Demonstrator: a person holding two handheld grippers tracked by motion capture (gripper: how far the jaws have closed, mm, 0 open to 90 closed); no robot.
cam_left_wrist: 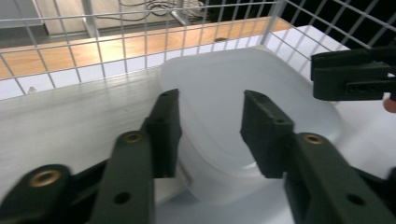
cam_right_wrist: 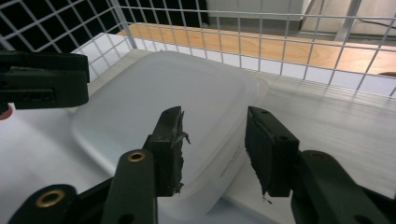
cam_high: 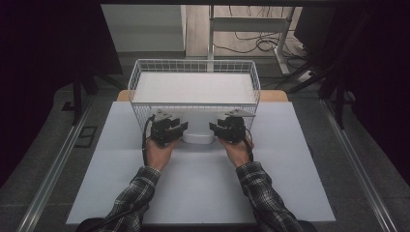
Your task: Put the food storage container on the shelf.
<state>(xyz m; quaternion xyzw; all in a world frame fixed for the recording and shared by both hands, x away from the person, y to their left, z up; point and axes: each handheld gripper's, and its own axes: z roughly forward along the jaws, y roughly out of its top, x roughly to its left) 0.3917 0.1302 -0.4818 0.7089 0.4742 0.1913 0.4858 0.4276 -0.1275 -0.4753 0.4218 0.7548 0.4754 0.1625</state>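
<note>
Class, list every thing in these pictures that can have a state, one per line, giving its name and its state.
White plastic container: lid on, resting on the table against the basket's front wall.
Wire basket: upright, holding a white board.
Left claw: open, jaws astride the container's rim, not pressing.
Right claw: open, jaws astride the container's edge, not pressing.

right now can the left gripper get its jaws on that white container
Probably yes. The left gripper stands open with the white container directly between and ahead of its jaws, nothing in between. The wire basket sits behind it, and the right gripper flanks the far side.
</note>
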